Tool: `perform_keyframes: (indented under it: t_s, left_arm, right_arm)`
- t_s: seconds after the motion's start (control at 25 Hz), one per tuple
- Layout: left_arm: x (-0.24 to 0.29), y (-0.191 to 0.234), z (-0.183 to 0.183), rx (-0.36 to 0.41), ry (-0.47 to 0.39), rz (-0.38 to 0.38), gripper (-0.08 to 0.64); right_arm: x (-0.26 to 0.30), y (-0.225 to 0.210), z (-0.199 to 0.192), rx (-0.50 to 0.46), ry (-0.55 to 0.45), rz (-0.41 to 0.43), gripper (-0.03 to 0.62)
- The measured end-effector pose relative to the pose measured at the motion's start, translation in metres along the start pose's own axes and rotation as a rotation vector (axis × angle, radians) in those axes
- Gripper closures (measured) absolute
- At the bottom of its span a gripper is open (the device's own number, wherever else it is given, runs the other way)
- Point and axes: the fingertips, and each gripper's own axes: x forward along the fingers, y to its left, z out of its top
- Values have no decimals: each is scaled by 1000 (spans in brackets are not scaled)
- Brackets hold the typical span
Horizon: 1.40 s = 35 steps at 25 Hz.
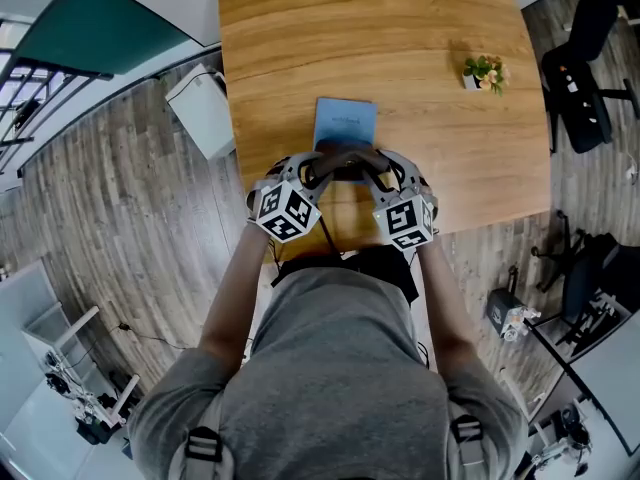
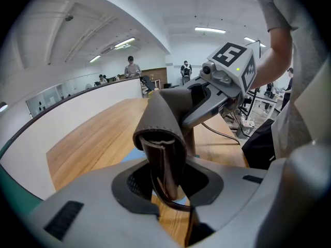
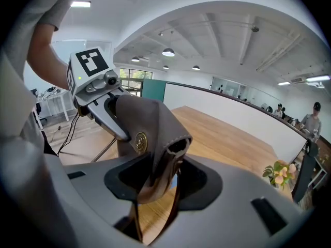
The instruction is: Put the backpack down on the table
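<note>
Backpack handle [image 2: 161,120] lies loose between the spread left tongs [image 2: 168,185] and right tongs [image 3: 163,182] at the near edge of the table [image 1: 400,58] — letting go seems underway — next, draw both clear.

Two grippers [image 1: 318,171] [image 1: 383,171], one backpack [image 2: 160,133], one table [image 1: 380,48] (one notebook [image 1: 345,123], one plant [image 1: 484,72]).

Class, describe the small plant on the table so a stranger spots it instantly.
Start at the wooden table. Toward its right edge in the head view stands a small potted plant, apart from the blue booklet. Only it has leaves and flowers.
</note>
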Motion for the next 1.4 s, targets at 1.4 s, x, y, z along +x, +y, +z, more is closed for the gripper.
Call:
perform_keyframes:
  t_s: [1.4]
  left_arm:
    - [-38,12,-12,-89,-44,181,367]
  right_arm:
    - [-56,-11,2,199,-127,-104,371]
